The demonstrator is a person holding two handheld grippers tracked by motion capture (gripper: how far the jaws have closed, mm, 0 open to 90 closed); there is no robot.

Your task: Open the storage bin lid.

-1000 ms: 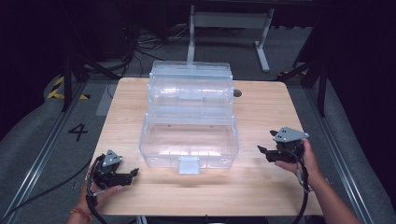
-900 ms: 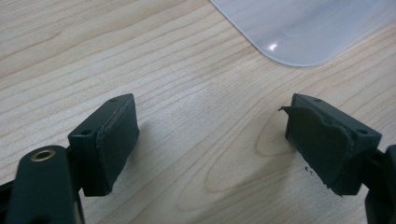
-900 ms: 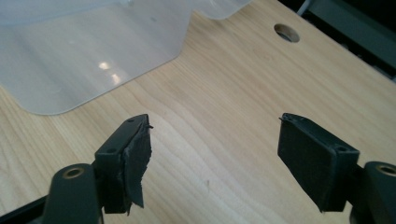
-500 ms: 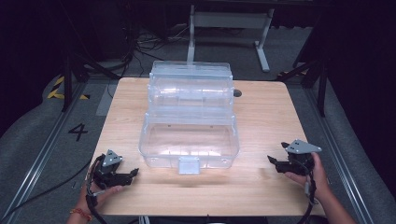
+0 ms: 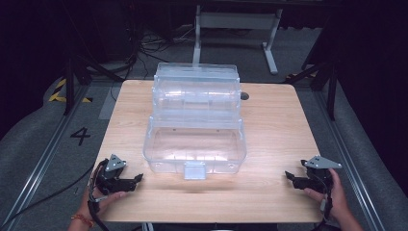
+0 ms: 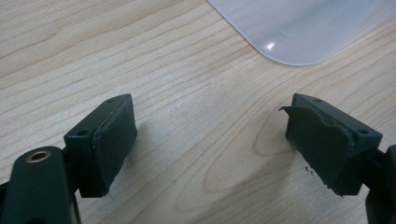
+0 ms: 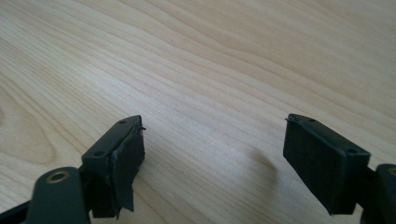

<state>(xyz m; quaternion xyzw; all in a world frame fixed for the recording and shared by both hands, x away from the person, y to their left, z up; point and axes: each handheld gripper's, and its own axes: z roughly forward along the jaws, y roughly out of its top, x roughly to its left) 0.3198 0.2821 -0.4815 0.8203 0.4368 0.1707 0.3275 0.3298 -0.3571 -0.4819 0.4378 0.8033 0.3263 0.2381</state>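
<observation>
Your right gripper [image 5: 293, 179] has dropped back from beside the box's right wall to the near right corner of the table [image 5: 274, 120], and it now sits low over bare wood. Your left gripper [image 5: 134, 180] has not shifted; it rests at the near left corner. Both sets of jaws are spread wide with nothing between them, as each gripper view confirms.

The clear plastic box [image 5: 195, 139] stands mid-table, its long axis running left to right, its lid thrown back toward the far side and its front latch [image 5: 194, 169] facing you. It lies up and inward of both grippers. Your left gripper looks nearer: the box's rounded near left corner [image 6: 299, 32] is just ahead of its jaws.
</observation>
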